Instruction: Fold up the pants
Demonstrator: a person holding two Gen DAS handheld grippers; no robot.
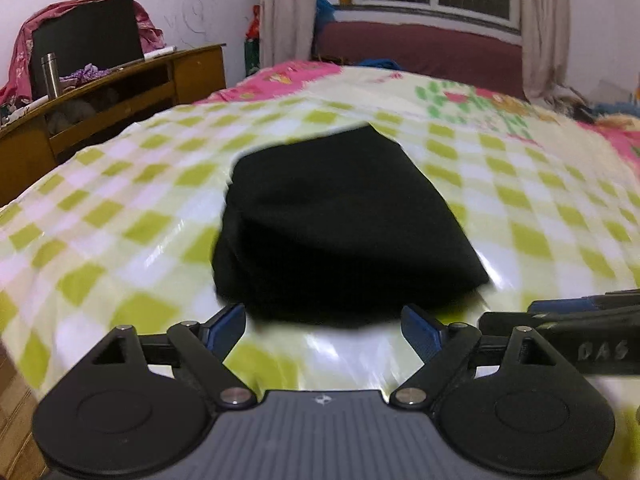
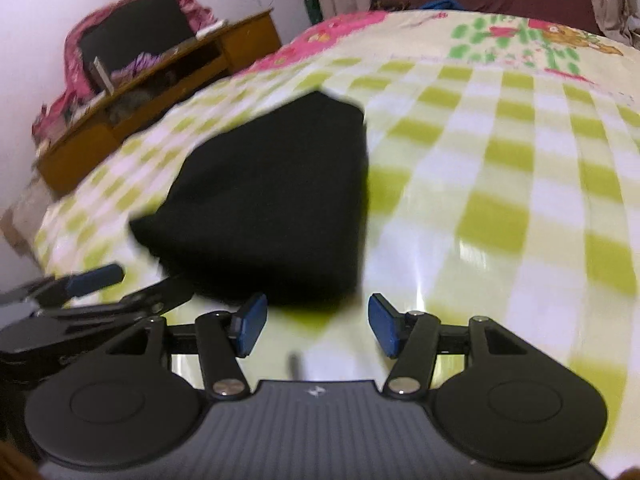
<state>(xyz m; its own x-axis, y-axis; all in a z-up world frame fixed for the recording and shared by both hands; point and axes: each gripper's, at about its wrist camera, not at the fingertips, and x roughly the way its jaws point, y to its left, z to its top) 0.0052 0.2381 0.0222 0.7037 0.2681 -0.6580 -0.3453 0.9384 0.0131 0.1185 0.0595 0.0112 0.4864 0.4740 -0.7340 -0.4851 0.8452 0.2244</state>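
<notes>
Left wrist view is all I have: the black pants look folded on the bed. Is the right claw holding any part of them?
Observer: No. The right wrist view shows the right claw with its blue pads apart and only the checked bedsheet between them.
Operator: Is it touching the pants at all?
Observer: The pants lie just beyond its tips, offset toward its left pad. Blur hides whether that pad brushes the near edge.
</notes>
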